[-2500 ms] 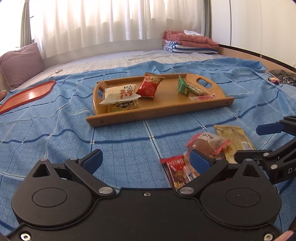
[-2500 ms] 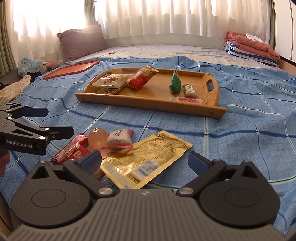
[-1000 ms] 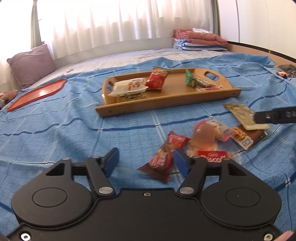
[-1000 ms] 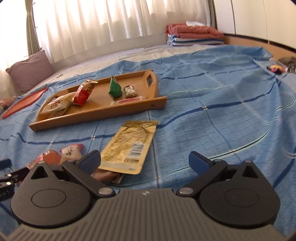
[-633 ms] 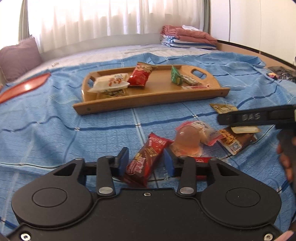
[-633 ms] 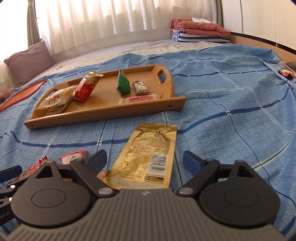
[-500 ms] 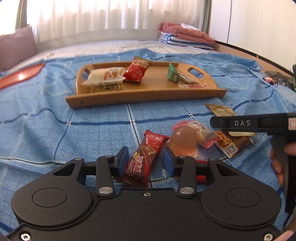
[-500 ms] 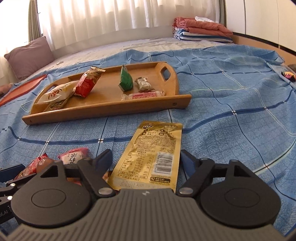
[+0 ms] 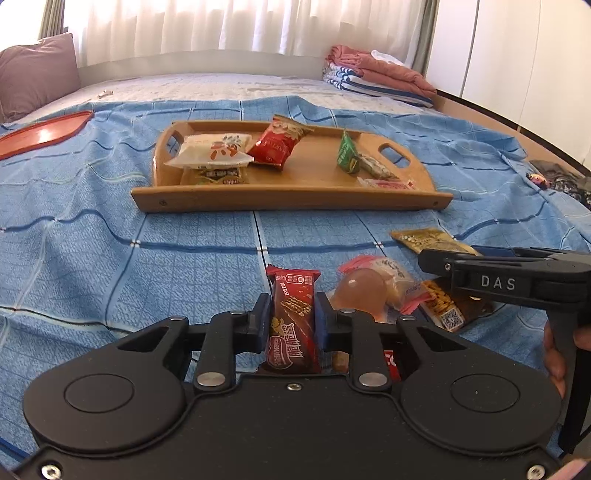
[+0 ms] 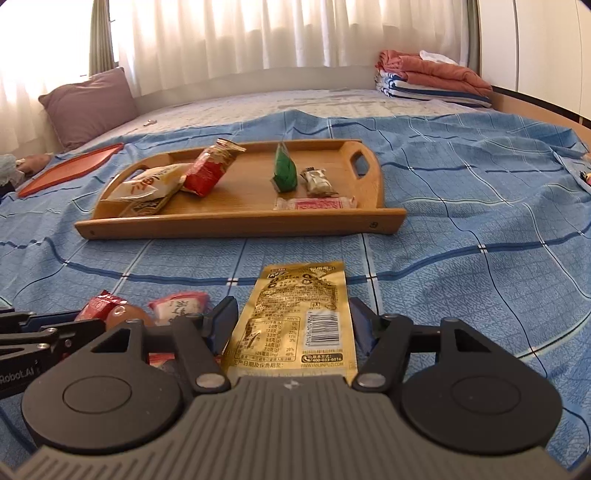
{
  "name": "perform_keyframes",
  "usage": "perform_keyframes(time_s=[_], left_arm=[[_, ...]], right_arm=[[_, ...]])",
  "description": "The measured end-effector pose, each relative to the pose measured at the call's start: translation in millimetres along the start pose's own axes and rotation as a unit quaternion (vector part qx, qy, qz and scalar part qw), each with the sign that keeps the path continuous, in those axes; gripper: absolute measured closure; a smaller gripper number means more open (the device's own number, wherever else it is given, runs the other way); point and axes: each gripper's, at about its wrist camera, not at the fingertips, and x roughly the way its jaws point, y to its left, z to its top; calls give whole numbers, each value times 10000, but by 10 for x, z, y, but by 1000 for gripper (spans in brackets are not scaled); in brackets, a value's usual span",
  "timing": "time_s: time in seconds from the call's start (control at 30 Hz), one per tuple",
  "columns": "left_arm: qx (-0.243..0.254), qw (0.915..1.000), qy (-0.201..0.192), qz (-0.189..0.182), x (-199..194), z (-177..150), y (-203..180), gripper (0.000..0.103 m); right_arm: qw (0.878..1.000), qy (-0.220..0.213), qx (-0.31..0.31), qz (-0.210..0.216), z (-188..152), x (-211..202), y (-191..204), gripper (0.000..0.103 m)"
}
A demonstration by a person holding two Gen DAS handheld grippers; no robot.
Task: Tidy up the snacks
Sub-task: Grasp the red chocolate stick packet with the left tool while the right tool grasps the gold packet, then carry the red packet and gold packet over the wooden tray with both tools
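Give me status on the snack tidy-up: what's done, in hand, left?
Done: six packets already lie in the wooden tray. In hand: left gripper is shut on the red wafer bar; right gripper straddles the gold pouch, grip unclear. Left: the jelly cup, pink packet and an orange packet on the blue bedspread.

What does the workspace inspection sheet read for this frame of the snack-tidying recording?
Surface: blue checked bedspread, rumpled.
Job's things: wooden tray holding several snack packets; red wafer bar, jelly cup and gold packet lie on the bedspread, outside the tray.
Clutter: red tray off to the side.
Grippers: left gripper shut on the red wafer bar; right gripper straddles the gold packet, grip unclear.
Cables: nothing seen.
Surroundings: pillow, folded blankets, curtains.
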Motion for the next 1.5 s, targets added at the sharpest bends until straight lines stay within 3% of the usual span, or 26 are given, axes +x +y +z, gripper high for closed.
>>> perform_keyframes(time_s=[0.2,0.23,0.27,0.43,0.53,0.6,0.67,0.83,0.93,0.97,1.0,1.1,1.27,1.5], left_arm=[[-93,9998,-179,96,-82,230,73,80],[-115,9997,-202,116,-87,286,93,80],[-134,9995,-234,137,-87,345,114,80],[-300,9985,-395,221,-90,634,210,80],[-342,9978,-516,253,-115,705,237,80],[-358,9977,-512,250,-115,699,240,80],[-355,9980,-454,249,-92,672,233,80],[-343,9986,-327,247,-44,593,194,80],[-308,9988,-315,226,-26,574,170,80],[-293,9988,-309,220,-22,572,161,80],[-282,9989,-302,211,-17,572,152,80],[-272,9990,-308,197,-11,579,139,80],[-319,9986,-369,208,-5,641,162,80],[-327,9981,-477,221,35,844,241,80]], right_arm=[[9998,-137,20,119,128,-118,-26,37],[9998,-180,26,121,166,-138,-32,47],[9998,-173,-2,111,210,-146,-41,86],[9998,-94,150,37,401,-100,-163,84],[10000,24,52,41,407,-58,-197,76],[9999,121,-118,-35,369,-39,-183,39],[9996,241,-101,71,300,-28,-175,21],[9979,538,-345,-121,130,108,-39,20],[9970,664,-387,-29,81,202,31,20],[9969,671,-400,-19,68,227,51,26],[9970,653,-414,16,60,242,69,33],[9975,582,-394,102,85,228,86,38],[9977,496,-426,180,122,160,75,44],[9990,282,-227,269,324,60,-27,44]])
